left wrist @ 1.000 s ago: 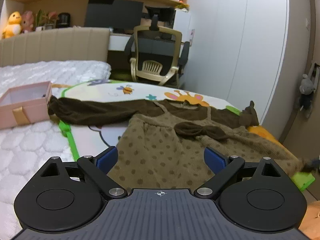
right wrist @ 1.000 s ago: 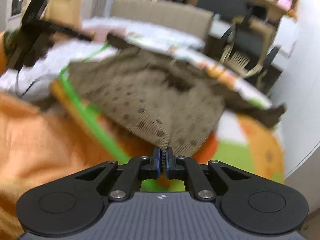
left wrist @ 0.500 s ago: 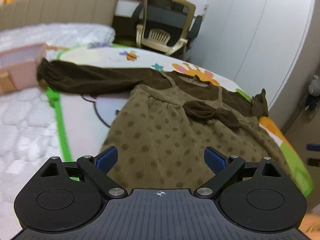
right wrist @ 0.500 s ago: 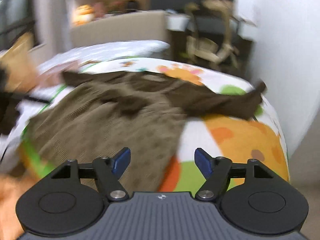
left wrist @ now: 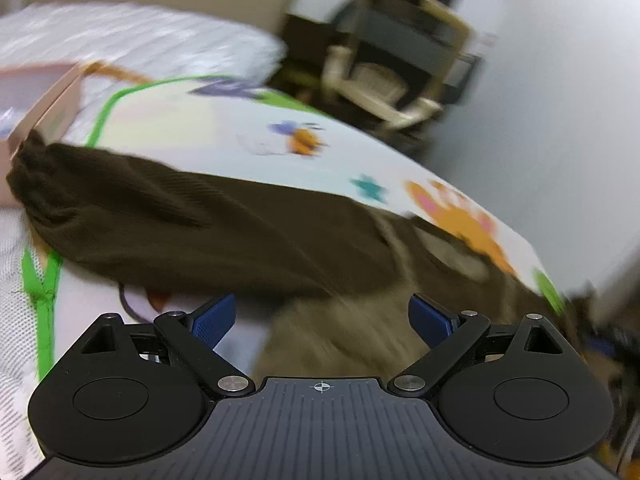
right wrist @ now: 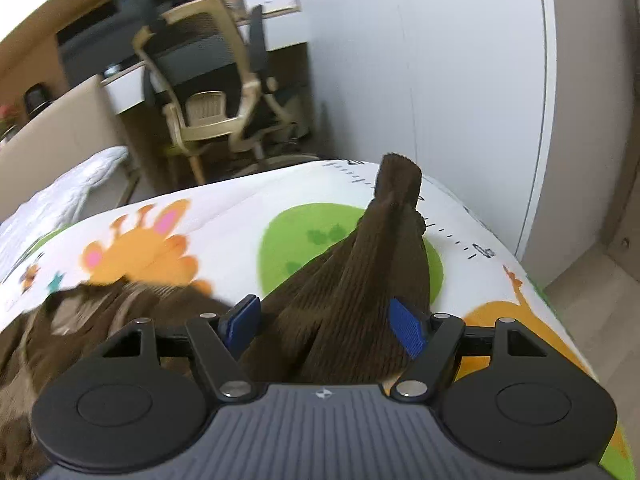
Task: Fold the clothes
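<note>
A child's dress lies flat on a cartoon play mat (left wrist: 224,132) on the bed. In the left wrist view its dark brown left sleeve (left wrist: 192,232) runs from the far left toward the centre, and the blurred tan skirt (left wrist: 352,336) lies below. My left gripper (left wrist: 322,316) hovers open over the sleeve's inner end with nothing between its fingers. In the right wrist view the other brown sleeve (right wrist: 360,272) runs away to its cuff (right wrist: 400,176). My right gripper (right wrist: 324,320) is open and straddles this sleeve, its pads not pressing on it.
A pink box (left wrist: 48,100) sits by the left sleeve's cuff. An office chair (right wrist: 208,80) and a desk stand beyond the bed's far end. A white wardrobe wall (right wrist: 440,80) is close to the right. The mat's right edge (right wrist: 560,312) drops to the floor.
My right gripper let go of the tan skirt hem, opened and swung over to the right sleeve. My left gripper stayed open and moved closer to the left sleeve.
</note>
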`<action>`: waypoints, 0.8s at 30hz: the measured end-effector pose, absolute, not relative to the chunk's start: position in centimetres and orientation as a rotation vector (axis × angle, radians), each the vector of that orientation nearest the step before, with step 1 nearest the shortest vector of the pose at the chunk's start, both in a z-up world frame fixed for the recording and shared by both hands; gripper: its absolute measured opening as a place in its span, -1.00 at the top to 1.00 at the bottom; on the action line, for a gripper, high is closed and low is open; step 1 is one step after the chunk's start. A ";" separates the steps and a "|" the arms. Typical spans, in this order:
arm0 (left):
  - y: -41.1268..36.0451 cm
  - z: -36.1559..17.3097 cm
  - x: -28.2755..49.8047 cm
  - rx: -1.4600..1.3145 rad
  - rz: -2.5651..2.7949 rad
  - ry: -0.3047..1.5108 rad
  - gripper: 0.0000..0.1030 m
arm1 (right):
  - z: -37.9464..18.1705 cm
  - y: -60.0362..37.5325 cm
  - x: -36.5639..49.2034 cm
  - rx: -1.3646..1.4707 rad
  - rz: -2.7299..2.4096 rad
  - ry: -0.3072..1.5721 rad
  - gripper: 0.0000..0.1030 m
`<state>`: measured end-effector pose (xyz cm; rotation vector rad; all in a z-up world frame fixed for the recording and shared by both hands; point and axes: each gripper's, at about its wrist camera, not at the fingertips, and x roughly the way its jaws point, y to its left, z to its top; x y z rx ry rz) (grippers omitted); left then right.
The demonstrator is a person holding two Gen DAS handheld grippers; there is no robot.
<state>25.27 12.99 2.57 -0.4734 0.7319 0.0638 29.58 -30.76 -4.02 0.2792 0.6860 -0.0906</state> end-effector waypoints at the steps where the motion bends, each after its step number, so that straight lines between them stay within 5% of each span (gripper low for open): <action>1: 13.5 2.1 26.0 -0.507 0.094 0.737 -0.87 | -4.4 -30.9 29.8 0.275 -0.092 0.680 -0.39; 5: 14.5 0.3 27.7 -0.567 0.171 0.717 -0.55 | -5.2 -30.5 30.2 0.198 -0.067 0.641 -0.22; 7: 14.0 0.2 28.0 -0.514 0.179 0.691 -0.49 | -4.9 -31.1 30.2 0.200 -0.066 0.642 0.42; 10: 13.3 0.3 27.7 -0.466 0.159 0.693 -0.54 | -4.5 -32.4 29.7 0.226 -0.066 0.644 0.79; 14: 12.7 0.6 25.9 -0.435 0.081 0.725 -0.78 | -4.5 -34.3 27.3 0.214 -0.092 0.677 0.79; 20: 11.6 0.7 22.0 -0.294 -0.013 0.784 -0.82 | -4.2 -37.1 23.4 0.277 -0.087 0.787 0.73; 24: 11.7 0.3 20.5 -0.279 -0.030 0.774 -0.86 | -3.7 -38.5 20.5 0.319 -0.105 0.807 0.24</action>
